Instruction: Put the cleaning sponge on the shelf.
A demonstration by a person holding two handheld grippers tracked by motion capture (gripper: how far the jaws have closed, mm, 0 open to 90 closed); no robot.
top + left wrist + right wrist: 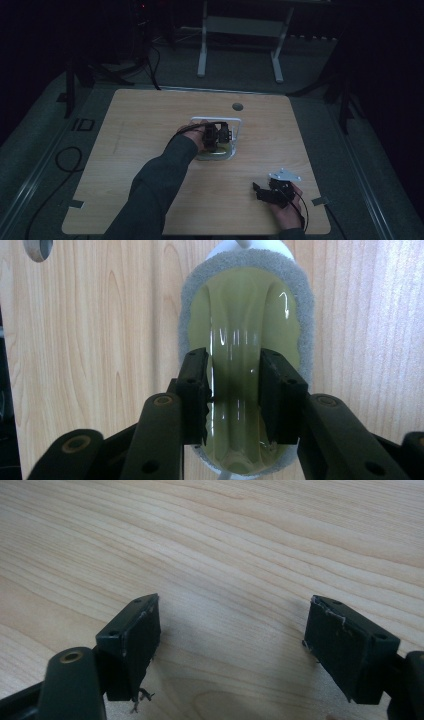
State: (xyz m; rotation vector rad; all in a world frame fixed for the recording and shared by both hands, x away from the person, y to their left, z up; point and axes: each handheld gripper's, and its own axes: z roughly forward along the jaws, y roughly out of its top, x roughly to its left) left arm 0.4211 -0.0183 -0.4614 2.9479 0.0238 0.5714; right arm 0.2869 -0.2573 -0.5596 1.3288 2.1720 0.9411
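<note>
A light wooden table [150,150] with rounded corners stands in a dim room. Near its middle lies an oval cleaning brush with a translucent yellow-green plastic grip and a grey fuzzy rim [245,340], resting inside a white wire frame [239,122]. A sleeved left arm reaches from the bottom edge to this brush, and the left gripper [218,134] sits right over it. In the left gripper view, its two black jaws stand on either side of the raised ridge along the yellow-green grip, pads [197,390] pressed close against it, so the tool appears clamped on the brush. A round hole [37,247] in the tabletop shows at the upper left of that view.

The right gripper [260,190] rests near the table's front right corner, well apart from the brush, held by a hand [287,210]. In the right gripper view its jaws stand wide apart above bare wood grain, holding nothing.
</note>
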